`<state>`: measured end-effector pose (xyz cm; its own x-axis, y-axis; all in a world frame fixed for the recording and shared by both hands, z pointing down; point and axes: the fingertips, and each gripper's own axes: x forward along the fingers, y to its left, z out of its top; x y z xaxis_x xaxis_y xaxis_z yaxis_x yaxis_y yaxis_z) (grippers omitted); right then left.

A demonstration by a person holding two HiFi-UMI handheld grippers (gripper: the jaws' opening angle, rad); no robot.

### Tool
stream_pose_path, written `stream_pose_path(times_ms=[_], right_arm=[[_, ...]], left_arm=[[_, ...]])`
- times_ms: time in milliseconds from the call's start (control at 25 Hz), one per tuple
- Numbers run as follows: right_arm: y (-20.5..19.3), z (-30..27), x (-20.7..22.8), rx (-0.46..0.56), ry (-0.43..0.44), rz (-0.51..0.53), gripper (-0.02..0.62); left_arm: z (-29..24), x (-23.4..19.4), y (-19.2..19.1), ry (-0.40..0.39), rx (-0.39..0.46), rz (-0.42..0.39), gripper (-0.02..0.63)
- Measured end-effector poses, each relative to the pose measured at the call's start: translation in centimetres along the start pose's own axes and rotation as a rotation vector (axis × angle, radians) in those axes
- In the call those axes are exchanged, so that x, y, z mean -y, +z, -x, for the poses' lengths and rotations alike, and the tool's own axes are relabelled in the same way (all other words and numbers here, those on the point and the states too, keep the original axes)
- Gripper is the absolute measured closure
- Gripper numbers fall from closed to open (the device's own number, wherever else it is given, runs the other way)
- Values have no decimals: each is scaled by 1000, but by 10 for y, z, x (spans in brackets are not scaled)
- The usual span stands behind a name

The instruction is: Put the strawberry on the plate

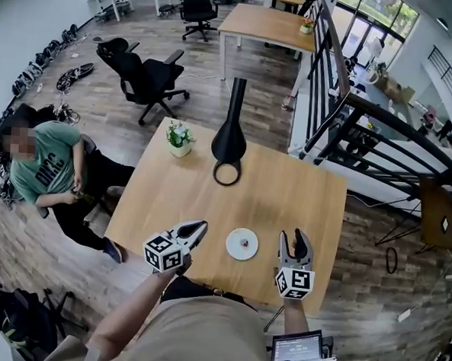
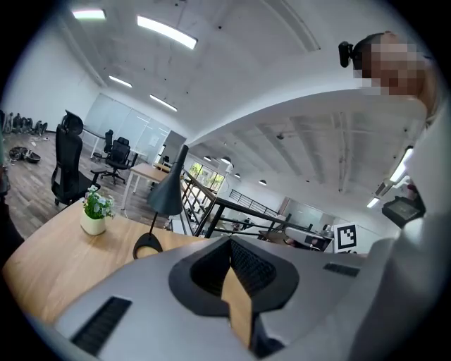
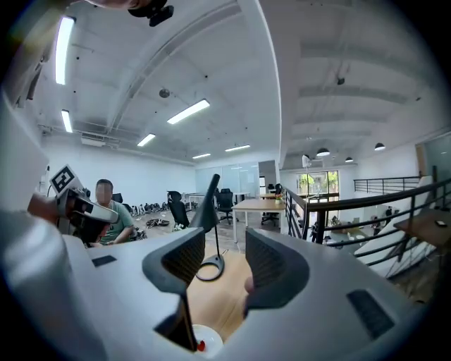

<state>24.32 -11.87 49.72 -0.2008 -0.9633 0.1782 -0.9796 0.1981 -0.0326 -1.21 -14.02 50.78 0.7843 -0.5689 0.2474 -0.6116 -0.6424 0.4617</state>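
The strawberry lies on the white plate, between the tight-closed, empty left gripper and the wide-spread, empty right gripper, so placing looks done.

The grey left gripper and grey right gripper carry black-and-white square-patterned cubes. Between them sits a small red strawberry on a round white plate, on a pale tan wooden table.

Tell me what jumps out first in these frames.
A small white plate near the wooden table's front edge already carries the red strawberry. It lies between the left tongs, which are shut, and the right tongs, which are open and empty. Farther back, a black lamp stands beside a small potted plant.
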Motion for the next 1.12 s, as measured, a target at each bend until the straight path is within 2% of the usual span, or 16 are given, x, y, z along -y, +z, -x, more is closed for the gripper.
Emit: stream_pose_path(times_ms=[120, 280, 480, 640, 720, 920, 1120], right_arm=[[34, 14, -13, 61, -17, 31, 413], [77, 31, -52, 132, -43, 69, 413], [108, 62, -106, 195, -94, 101, 414], [111, 70, -147, 202, -103, 136, 414], [108, 75, -169, 196, -97, 186, 414], [98, 93, -258, 189, -49, 313, 414], [87, 114, -307, 173, -35, 325, 414]], left_arm=[[14, 8, 17, -33, 42, -24, 603], [45, 8, 28, -72, 64, -29, 603], [92, 6, 41, -132, 78, -91, 603], [127, -1, 53, -137, 116, -143, 603], [141, -5, 51, -142, 122, -153, 603], [204, -23, 39, -140, 119, -168, 603], [246, -30, 25, -128, 118, -179, 603]])
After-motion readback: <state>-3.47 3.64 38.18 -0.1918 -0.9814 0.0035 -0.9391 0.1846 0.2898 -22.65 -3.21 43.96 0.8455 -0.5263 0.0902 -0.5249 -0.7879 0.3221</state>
